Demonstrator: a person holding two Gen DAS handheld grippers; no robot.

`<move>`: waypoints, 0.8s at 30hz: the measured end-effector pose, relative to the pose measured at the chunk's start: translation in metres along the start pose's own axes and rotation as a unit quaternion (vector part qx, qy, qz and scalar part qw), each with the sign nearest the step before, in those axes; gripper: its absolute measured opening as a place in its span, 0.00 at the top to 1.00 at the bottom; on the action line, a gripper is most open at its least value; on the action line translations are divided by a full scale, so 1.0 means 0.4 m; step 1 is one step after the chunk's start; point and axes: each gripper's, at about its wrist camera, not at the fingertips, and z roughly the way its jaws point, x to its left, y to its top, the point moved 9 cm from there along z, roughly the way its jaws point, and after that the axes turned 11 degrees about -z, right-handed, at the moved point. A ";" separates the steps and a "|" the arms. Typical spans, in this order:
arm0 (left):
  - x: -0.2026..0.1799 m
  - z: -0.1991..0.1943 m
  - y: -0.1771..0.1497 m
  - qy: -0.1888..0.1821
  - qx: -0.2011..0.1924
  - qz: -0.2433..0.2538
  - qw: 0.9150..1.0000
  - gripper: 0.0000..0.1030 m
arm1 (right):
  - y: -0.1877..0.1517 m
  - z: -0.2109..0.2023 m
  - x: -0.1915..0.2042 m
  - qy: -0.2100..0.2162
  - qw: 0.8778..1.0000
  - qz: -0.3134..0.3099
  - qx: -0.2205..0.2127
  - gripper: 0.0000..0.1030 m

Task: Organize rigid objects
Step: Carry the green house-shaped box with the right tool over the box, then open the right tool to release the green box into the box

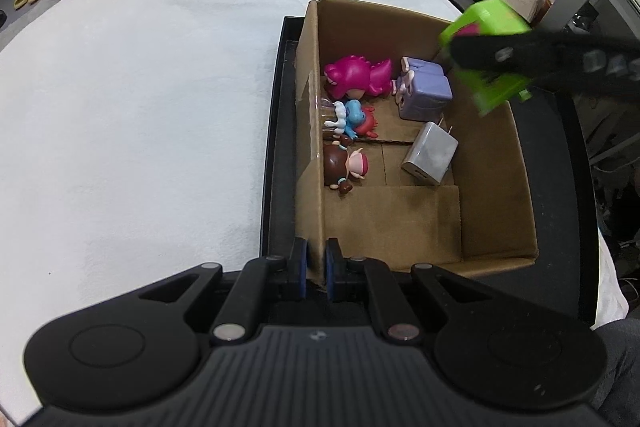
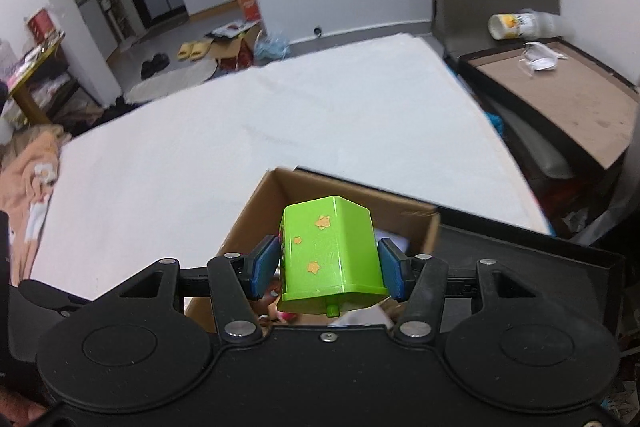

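An open cardboard box [image 1: 496,163] stands on a black tray [image 1: 276,163]. Inside lie a pink dinosaur figure [image 1: 356,77], a purple block toy [image 1: 424,89], a blue and red figure [image 1: 356,119], a brown-haired doll [image 1: 344,165] and a grey charger [image 1: 430,155]. My left gripper [image 1: 317,267] is shut on the box's near left wall. My right gripper [image 2: 326,267] is shut on a green box-shaped toy with orange stars [image 2: 330,255], held above the cardboard box [image 2: 256,215]. From the left wrist view the green toy [image 1: 488,39] hangs over the box's far right corner.
A white cloth [image 1: 152,99] covers the table left of the tray. A second tray with a brown board [image 2: 560,99] holds a white mask [image 2: 540,61] at the far right, with a cup [image 2: 508,25] behind it. Floor clutter and slippers [image 2: 194,49] lie beyond the table.
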 end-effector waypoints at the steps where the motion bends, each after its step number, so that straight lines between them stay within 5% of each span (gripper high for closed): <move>1: 0.001 -0.001 0.000 -0.002 0.000 0.001 1.000 0.92 | -0.003 0.010 0.009 -0.002 1.000 -0.004 0.005 0.49; 12: 0.012 -0.010 -0.001 -0.024 -0.001 0.003 1.000 0.91 | -0.041 0.086 0.048 -0.032 0.998 -0.017 0.059 0.48; 24: 0.020 -0.019 -0.001 -0.034 -0.006 -0.001 0.999 0.91 | -0.046 0.088 0.053 -0.045 0.997 -0.004 0.064 0.46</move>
